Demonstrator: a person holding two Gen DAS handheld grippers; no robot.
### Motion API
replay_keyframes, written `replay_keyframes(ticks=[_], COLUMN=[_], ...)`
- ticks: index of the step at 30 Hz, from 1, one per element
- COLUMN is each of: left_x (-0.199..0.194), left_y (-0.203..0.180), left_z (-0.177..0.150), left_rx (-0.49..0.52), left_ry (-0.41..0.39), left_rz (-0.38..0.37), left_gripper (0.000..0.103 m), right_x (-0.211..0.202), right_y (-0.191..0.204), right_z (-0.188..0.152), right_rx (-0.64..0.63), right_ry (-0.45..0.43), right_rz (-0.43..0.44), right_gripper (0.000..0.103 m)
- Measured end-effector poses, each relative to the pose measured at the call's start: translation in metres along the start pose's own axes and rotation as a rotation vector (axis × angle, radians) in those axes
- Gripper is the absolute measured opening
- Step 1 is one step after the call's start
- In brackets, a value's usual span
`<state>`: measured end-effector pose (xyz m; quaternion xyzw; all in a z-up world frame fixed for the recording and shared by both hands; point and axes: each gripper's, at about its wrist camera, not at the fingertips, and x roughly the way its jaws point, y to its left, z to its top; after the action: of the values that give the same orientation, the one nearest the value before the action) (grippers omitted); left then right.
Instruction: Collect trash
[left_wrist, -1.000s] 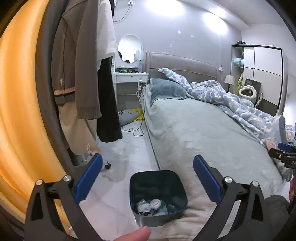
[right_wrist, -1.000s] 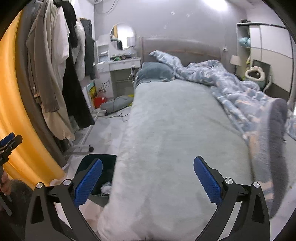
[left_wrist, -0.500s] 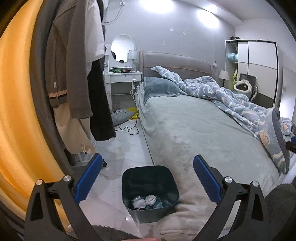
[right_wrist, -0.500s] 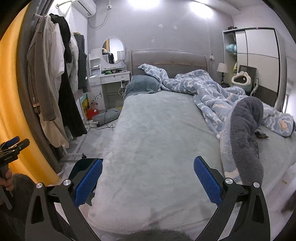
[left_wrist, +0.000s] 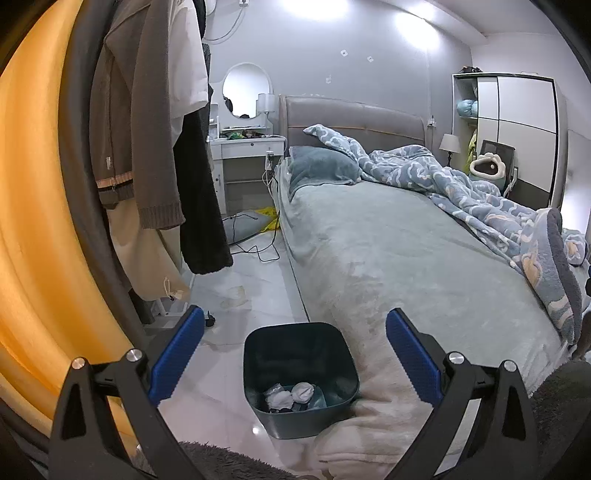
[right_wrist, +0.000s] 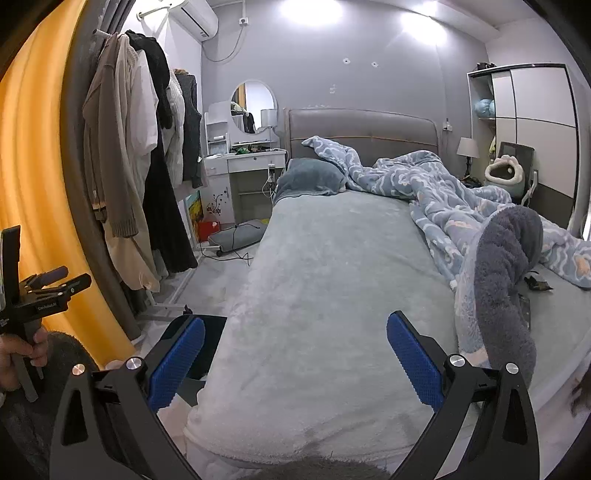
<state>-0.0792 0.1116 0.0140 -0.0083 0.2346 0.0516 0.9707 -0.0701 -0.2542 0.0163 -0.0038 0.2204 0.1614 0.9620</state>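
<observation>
A dark teal trash bin (left_wrist: 301, 376) stands on the floor against the bed's near left corner, with crumpled white trash (left_wrist: 291, 393) in its bottom. My left gripper (left_wrist: 293, 354) is open and empty, above and in front of the bin. My right gripper (right_wrist: 295, 358) is open and empty over the bed's foot end; the bin's rim (right_wrist: 210, 332) shows behind its left finger. A small dark wrapper (right_wrist: 537, 282) lies on the bed at the right, by the folded blanket. The left gripper also shows at the left edge of the right wrist view (right_wrist: 44, 291).
A grey-green bed (right_wrist: 332, 277) fills the middle, with a blue patterned duvet (right_wrist: 443, 199) bunched at the right. A clothes rack with coats (left_wrist: 147, 147) stands at the left by an orange curtain (left_wrist: 33, 221). A vanity desk (left_wrist: 247, 147), cables and a wardrobe (left_wrist: 517, 122) are at the back.
Both grippers have pulled back and risen, so more of the room and bed shows. The dark wrapper beside the blanket has come into the right wrist view. Both jaws stay open.
</observation>
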Motion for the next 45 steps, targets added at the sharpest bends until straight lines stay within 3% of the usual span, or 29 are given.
replay_keyframes(ticks=[45], left_x=[0.0018], left_y=[0.0034], left_z=[0.0011], left_rx=[-0.001], left_ry=[0.005], left_rz=[0.002], left_gripper=[0.100], right_x=[0.0010], right_y=[-0.0015], right_z=[-0.0008], right_rx=[0.013], right_ry=[0.006], right_rz=[0.007], right_gripper=[0.100])
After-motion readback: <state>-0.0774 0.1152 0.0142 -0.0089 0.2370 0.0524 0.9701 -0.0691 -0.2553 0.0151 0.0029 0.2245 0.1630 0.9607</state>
